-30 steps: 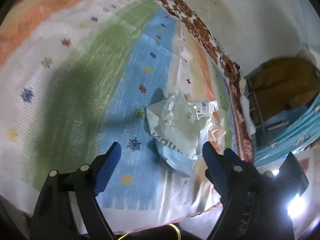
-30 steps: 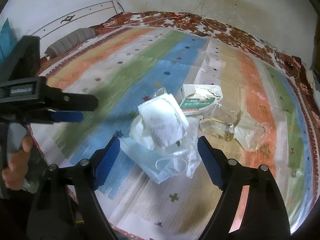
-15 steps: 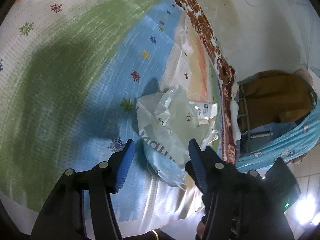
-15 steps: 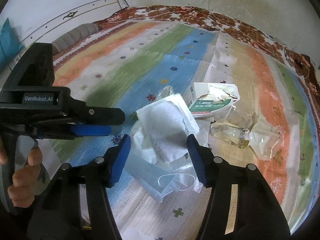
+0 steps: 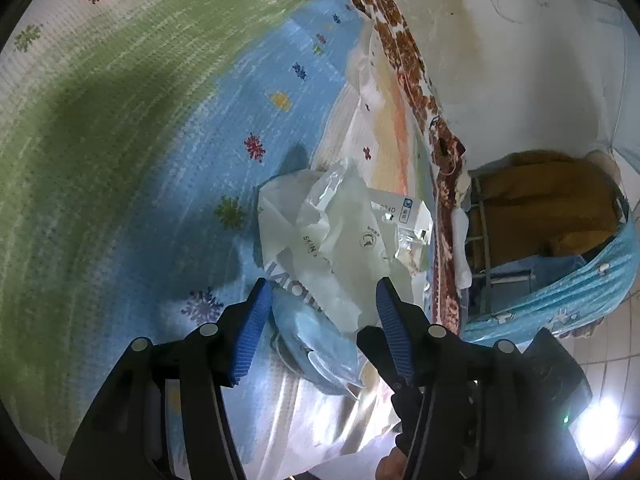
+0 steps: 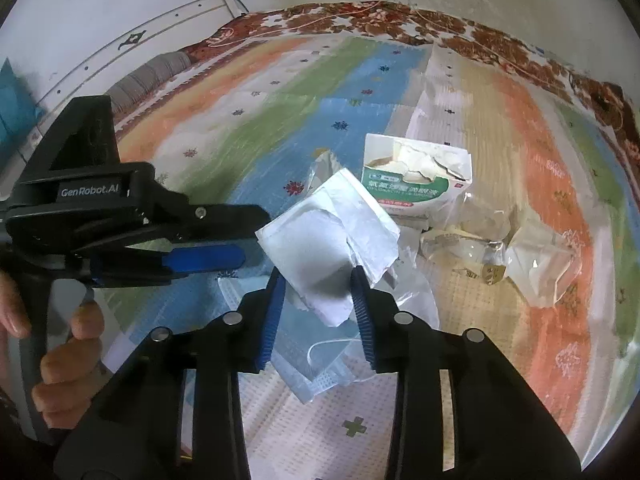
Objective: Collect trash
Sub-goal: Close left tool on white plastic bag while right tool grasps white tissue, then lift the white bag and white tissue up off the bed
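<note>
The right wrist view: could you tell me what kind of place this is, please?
Probably a bedroom: a wide bed under a striped sheet, a bolster pillow by the white headboard, and plastered walls close around.

face mask [image 6: 320, 376] | partly under wrapper [image 6: 328, 252]; box print [image 6: 404, 196] unreadable

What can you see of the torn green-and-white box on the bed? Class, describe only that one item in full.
The torn box is a small cardboard carton, white with a green band of printed characters and a red strip along its lower front edge. Its top is ripped open with ragged flaps, showing a pale inside. It lies on the striped bedspread, beyond the crumpled white wrapper that overlaps its lower left corner. Clear plastic packaging lies against its right side. Neither gripper touches it.
</note>
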A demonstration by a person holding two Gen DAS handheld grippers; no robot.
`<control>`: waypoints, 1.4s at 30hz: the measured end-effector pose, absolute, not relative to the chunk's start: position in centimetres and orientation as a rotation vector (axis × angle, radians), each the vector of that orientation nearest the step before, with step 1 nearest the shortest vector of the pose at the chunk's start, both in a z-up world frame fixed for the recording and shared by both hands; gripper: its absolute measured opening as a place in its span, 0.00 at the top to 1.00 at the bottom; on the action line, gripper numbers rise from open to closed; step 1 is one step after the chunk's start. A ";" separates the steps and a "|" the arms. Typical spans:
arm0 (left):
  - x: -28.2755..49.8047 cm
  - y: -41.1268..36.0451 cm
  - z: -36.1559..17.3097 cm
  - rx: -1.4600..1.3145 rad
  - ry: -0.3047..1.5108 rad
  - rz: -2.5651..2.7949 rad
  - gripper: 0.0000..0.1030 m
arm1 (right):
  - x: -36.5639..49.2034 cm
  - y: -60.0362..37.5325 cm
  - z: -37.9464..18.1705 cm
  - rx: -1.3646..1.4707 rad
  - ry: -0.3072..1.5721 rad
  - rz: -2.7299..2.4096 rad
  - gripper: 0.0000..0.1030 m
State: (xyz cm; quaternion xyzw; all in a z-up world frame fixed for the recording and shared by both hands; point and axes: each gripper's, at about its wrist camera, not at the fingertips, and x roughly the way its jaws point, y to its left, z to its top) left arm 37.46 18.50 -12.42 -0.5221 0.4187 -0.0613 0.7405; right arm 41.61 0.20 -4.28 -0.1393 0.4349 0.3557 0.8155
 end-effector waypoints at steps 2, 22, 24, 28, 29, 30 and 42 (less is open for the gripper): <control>37.7 18.4 -12.8 -1.152 0.917 -0.131 0.48 | 41.6 0.1 -4.2 -0.301 0.925 0.758 0.80; 39.4 17.1 -13.6 -1.179 0.883 -0.166 0.52 | 43.2 -2.0 -3.1 -0.133 0.996 0.794 0.92; 39.4 17.0 -13.6 -1.183 0.879 -0.161 0.67 | 43.1 -2.0 -3.1 -0.120 1.005 0.806 0.92; 39.9 16.5 -12.8 -1.157 0.871 -0.155 0.87 | 42.9 -2.0 -3.1 -0.132 1.006 0.812 0.93; 39.8 16.5 -12.6 -1.153 0.863 -0.150 0.92 | 42.9 -2.0 -3.1 -0.133 1.007 0.815 0.94; 39.8 16.5 -12.5 -1.153 0.854 -0.149 0.92 | 42.9 -2.0 -3.1 -0.134 1.008 0.816 0.94; 38.4 17.9 -9.4 -1.107 0.779 -0.087 0.97 | 41.8 -2.4 -1.0 -0.185 0.980 0.790 0.94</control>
